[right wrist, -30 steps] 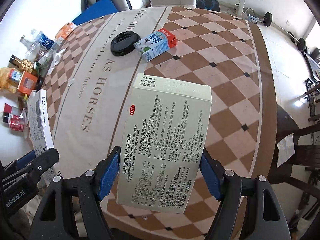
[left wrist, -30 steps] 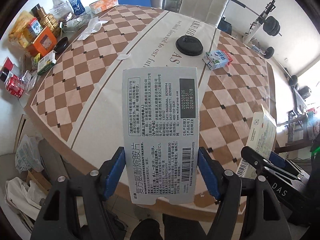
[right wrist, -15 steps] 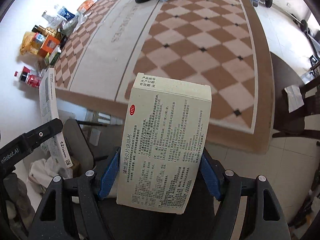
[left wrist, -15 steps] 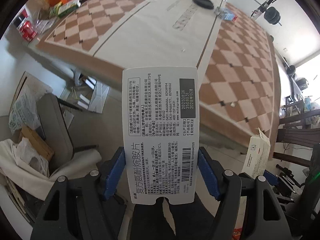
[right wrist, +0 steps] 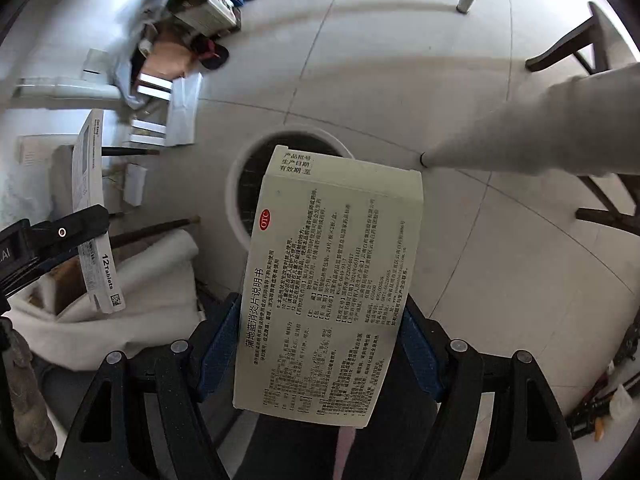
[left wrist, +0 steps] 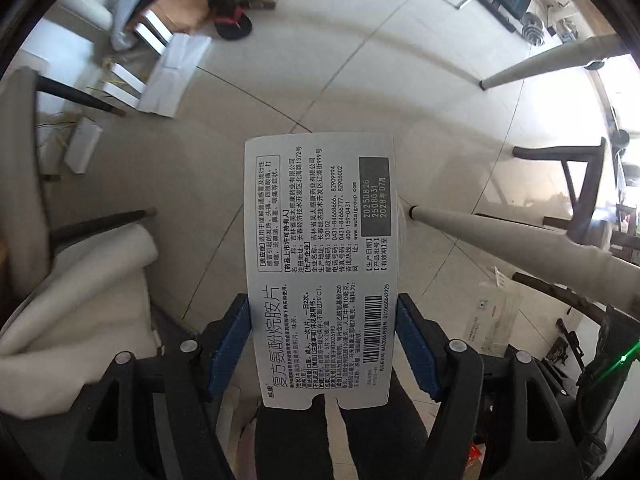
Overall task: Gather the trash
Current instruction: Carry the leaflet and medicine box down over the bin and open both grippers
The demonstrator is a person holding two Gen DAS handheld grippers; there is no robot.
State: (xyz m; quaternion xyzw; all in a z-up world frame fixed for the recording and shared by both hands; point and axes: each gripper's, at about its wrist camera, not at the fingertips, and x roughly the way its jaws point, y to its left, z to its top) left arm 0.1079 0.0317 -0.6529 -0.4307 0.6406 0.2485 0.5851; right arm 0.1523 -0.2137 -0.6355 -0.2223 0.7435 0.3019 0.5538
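Left wrist view: the left claw [left wrist: 323,344] was clamped on a white medicine box [left wrist: 320,264], held over the tiled floor [left wrist: 328,92] left of a pale table leg [left wrist: 520,236]. Right wrist view: the right claw [right wrist: 320,344] gripped a cream medicine box [right wrist: 332,292] just above the round white bin [right wrist: 240,200], left of the same leg.

We see a pale grey tiled floor [left wrist: 360,80] with dark grout lines. Tapered white bench legs [left wrist: 540,64] cross it. Dark wooden chair frames [left wrist: 576,184] stand right; flattened cardboard and white boxes [left wrist: 168,52] clutter the far left. Daylight glares from the right.
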